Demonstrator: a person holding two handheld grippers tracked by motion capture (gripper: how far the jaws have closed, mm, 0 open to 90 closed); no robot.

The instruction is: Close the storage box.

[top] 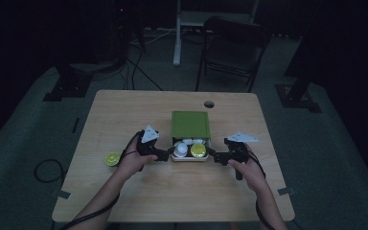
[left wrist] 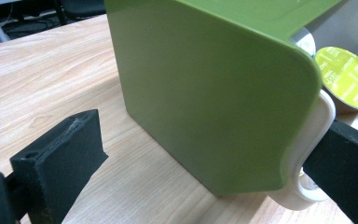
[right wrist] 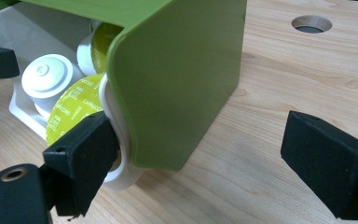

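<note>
On the far left of the table a lone lime-topped capsule sits well apart from everything else. Next comes the left gripper, its jaws spread wide and holding nothing; one jaw rests against the white loop handle at the box's left front corner, the other hangs free over bare wood. In the middle stands the green box with its white tray slid partly out toward the person, carrying a white capsule and a yellow-green capsule. On the right, the right gripper mirrors the first: open, empty, one jaw against the tray's other handle.

My guess is the tray is being worked in or out of its sleeve, both tongs set at the front corners. The next move would need even pressure from both sides, so the tray runs straight and does not jam or tip the capsules.
</note>
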